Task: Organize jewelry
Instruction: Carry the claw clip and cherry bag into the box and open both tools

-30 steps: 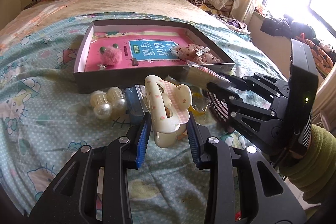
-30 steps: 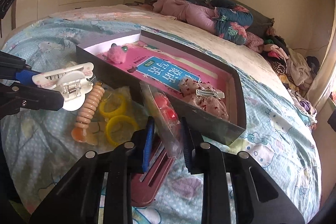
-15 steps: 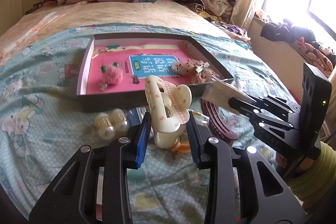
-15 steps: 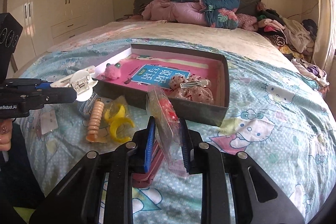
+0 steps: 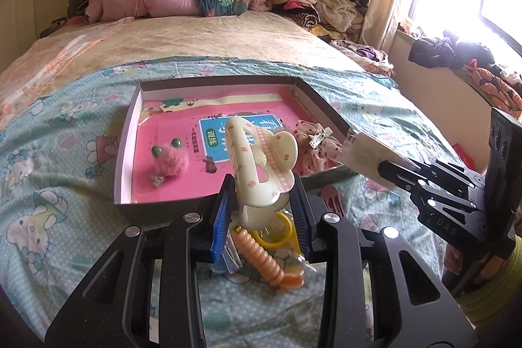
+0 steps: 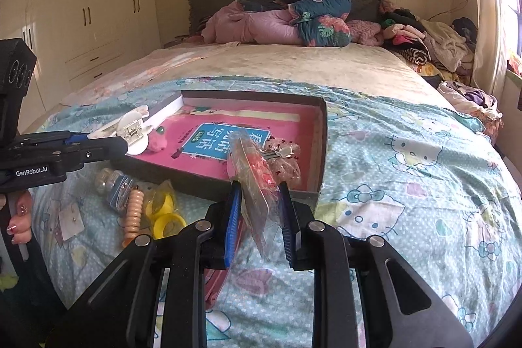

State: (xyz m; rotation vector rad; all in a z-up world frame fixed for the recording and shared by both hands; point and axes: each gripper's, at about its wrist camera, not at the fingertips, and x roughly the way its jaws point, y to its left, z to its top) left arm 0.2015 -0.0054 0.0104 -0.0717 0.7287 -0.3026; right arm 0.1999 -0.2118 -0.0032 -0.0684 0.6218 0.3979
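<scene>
My left gripper [image 5: 261, 194] is shut on a cream hair claw clip [image 5: 261, 165], lifted above the near wall of the shallow grey box [image 5: 129, 136] with the pink lining. The same clip [image 6: 130, 129] shows at the left of the right wrist view, over the box's left corner. My right gripper [image 6: 259, 204] is shut on a clear plastic packet with red pieces [image 6: 253, 172], held just in front of the box's near wall [image 6: 208, 181]. Inside the box lie a pink fuzzy clip [image 5: 169, 162] and a spotted scrunchie with a metal clip [image 5: 313, 142].
On the blue patterned sheet in front of the box lie an orange spiral hair tie [image 6: 133, 214], yellow rings [image 6: 164, 214], pearl ornaments [image 6: 107, 181], a small card [image 6: 70, 220] and a maroon comb [image 5: 332, 201]. Clothes are piled at the headboard and the right side.
Both grippers have risen and moved toward the box with their loads. The right gripper has rolled upright. The claw clip now hangs over the box's near edge.
</scene>
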